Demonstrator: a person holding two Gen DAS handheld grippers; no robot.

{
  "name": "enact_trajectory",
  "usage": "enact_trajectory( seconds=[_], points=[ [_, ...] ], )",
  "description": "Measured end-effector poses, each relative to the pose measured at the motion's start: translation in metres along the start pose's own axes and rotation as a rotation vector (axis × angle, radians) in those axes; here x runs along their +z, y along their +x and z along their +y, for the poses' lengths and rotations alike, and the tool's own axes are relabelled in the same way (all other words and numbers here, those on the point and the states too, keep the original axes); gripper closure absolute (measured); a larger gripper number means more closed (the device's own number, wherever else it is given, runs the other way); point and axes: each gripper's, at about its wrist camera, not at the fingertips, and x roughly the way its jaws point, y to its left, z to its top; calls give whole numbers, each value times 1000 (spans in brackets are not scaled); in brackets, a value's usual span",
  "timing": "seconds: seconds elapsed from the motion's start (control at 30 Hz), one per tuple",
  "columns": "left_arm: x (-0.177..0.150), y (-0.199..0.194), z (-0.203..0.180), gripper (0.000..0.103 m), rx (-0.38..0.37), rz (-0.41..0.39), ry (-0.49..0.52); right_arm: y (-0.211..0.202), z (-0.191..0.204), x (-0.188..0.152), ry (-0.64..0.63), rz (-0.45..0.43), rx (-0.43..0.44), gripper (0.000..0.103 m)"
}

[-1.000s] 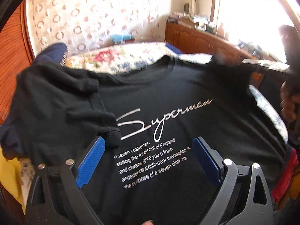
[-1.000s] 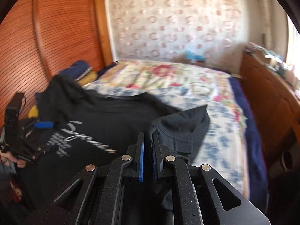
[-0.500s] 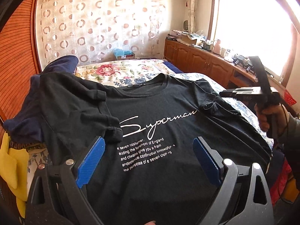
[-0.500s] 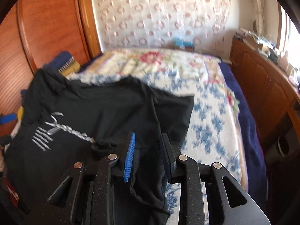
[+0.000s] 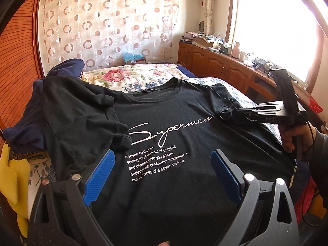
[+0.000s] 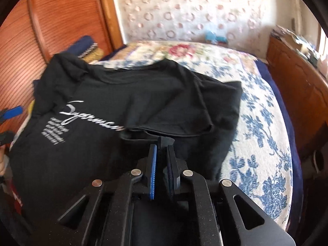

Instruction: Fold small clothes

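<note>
A black T-shirt (image 5: 164, 112) with white "Superman" lettering lies front up on the bed; it also shows in the right wrist view (image 6: 143, 98). Its left sleeve (image 5: 98, 119) is folded in over the chest. My left gripper (image 5: 162, 164) is wide open just above the lower printed text, holding nothing. My right gripper (image 6: 163, 149) is shut on the cloth by the right sleeve (image 6: 221, 102); in the left wrist view (image 5: 231, 110) its tips pinch that sleeve's hem.
The bed has a floral cover (image 6: 256, 106). A navy garment (image 5: 65, 69) and yellow cloth (image 5: 8, 176) lie by the wooden wall at left. Wooden cabinets (image 5: 215, 65) run under the window at right. A small cardboard box (image 5: 133, 59) sits at the far end of the bed.
My right gripper let go of the sleeve, opened, then closed again on the cloth by the right sleeve. The shirt has settled flatter. The left gripper stayed open in place.
</note>
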Motion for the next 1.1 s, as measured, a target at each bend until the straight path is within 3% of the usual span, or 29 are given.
enact_trajectory(
  seconds=[0.23,0.6,0.7,0.8,0.87,0.9,1.1],
  points=[
    [1,1,0,8,-3,2,-4,-4,22,-18,-77,44,-13,96],
    [2,1,-1,8,-2,-4,-4,-27,25,-37,-59,39,37,93],
    [1,1,-3,8,-5,-4,0,-36,21,-33,-48,2,39,88],
    [1,2,-7,8,-9,-3,5,-37,15,-23,-48,-27,-24,82],
    [1,1,-10,8,-12,-4,8,-30,8,-16,-56,-36,-72,66],
    [1,1,-10,8,-13,-5,9,-23,1,-10,-45,-32,-97,63],
    [0,-1,-12,8,-16,-5,11,14,-38,20,45,8,-115,62]
  ],
)
